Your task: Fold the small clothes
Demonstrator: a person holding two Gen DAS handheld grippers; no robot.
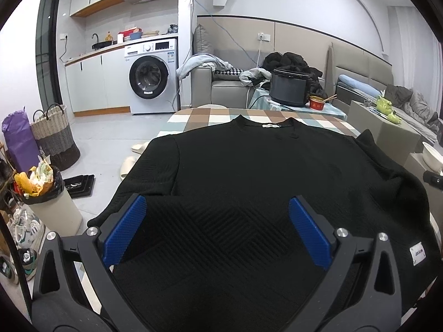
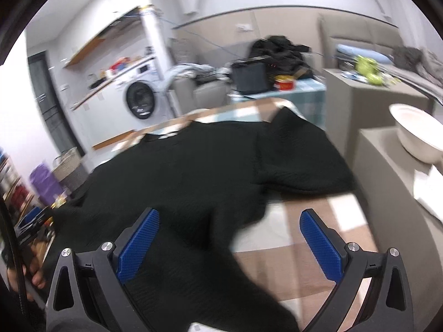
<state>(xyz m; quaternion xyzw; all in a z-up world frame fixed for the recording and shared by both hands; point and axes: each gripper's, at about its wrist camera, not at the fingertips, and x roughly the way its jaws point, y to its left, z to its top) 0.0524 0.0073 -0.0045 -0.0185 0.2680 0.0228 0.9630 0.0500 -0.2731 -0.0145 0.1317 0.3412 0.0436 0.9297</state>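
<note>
A black knit sweater [image 1: 249,166] lies spread on a checked table [image 1: 210,117], neck at the far side with a white label. Its left sleeve is folded in over the body. My left gripper [image 1: 217,229] is open above the sweater's near hem, blue pads [image 1: 124,229] wide apart, holding nothing. In the blurred right wrist view the sweater [image 2: 193,171] lies across the table [image 2: 326,232], its right sleeve spread toward the table's right edge. My right gripper [image 2: 229,243] is open and empty over the sweater's near right edge.
A dark cooker [image 1: 289,87] and red bowl [image 1: 318,102] stand on a table beyond. A white bowl [image 2: 418,135] sits on a grey cabinet at right. A full bin [image 1: 47,191], baskets and shoes lie on the floor at left. A washing machine [image 1: 152,74] stands behind.
</note>
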